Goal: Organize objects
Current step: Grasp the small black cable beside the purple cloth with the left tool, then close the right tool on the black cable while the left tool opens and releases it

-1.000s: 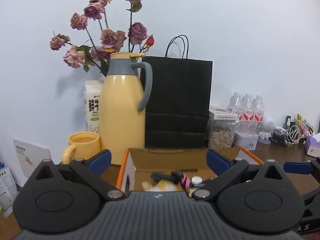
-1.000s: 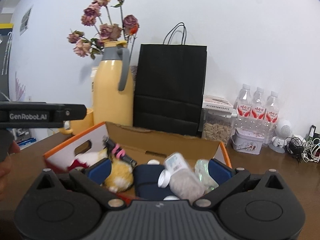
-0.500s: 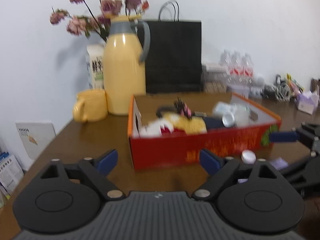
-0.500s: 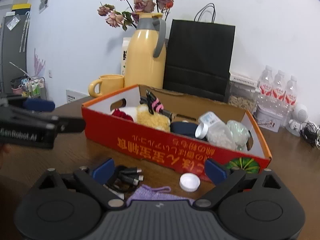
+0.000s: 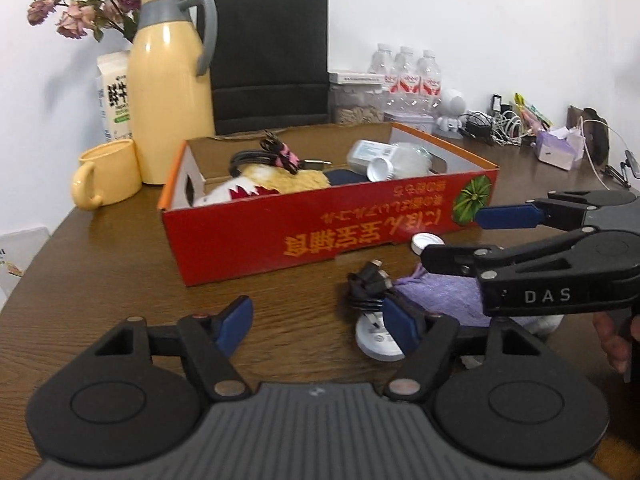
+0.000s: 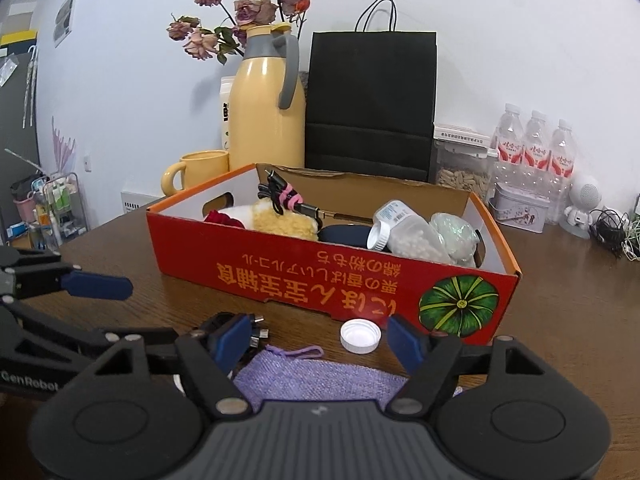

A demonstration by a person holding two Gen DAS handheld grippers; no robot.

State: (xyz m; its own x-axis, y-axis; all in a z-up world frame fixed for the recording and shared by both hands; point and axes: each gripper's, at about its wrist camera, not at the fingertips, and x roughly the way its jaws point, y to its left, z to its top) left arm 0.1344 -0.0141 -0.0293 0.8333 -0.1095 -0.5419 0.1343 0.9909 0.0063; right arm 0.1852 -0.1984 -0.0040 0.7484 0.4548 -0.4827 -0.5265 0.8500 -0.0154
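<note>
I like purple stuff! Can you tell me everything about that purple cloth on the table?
The purple cloth looks soft and knitted or terry-like, pale lilac, with a small loop at one edge. It lies flat on the brown table, in front of the red box, beside a white cap and a bundle of black cables at its left edge. Neither gripper holds it.

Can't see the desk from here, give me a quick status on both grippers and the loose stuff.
Left gripper and right gripper open, empty, jaws just been closing. Purple cloth, black cable, white cap loose before red box. Nothing blocking.
</note>
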